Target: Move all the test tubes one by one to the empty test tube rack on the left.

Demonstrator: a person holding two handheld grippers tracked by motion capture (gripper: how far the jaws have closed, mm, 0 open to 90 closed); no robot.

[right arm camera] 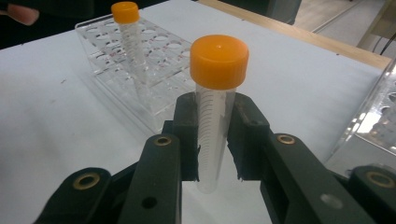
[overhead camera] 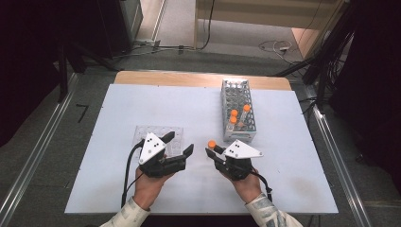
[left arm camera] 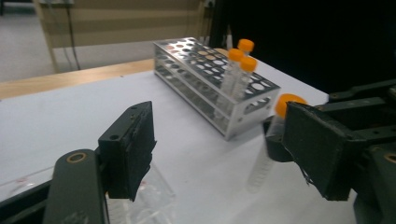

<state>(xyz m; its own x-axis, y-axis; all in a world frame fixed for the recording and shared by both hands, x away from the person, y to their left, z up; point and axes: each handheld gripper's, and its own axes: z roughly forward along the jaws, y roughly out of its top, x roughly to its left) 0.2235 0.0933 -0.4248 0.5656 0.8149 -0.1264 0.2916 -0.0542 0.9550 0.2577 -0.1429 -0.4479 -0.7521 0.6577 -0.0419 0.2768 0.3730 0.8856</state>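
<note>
Evidently mid-transfer: right gripper (right arm camera: 212,140) clamps an orange-capped tube (right arm camera: 215,112) upright over the table between metal rack (overhead camera: 239,113) and clear rack (right arm camera: 140,70) — left gripper (overhead camera: 182,144) jaws apart, empty, alongside.

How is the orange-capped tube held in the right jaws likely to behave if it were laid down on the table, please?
The tube looks round and smooth, so it would probably roll. It appears empty and clear, so likely light. The right gripper clamps its bare wall, which may be slippery.
</note>
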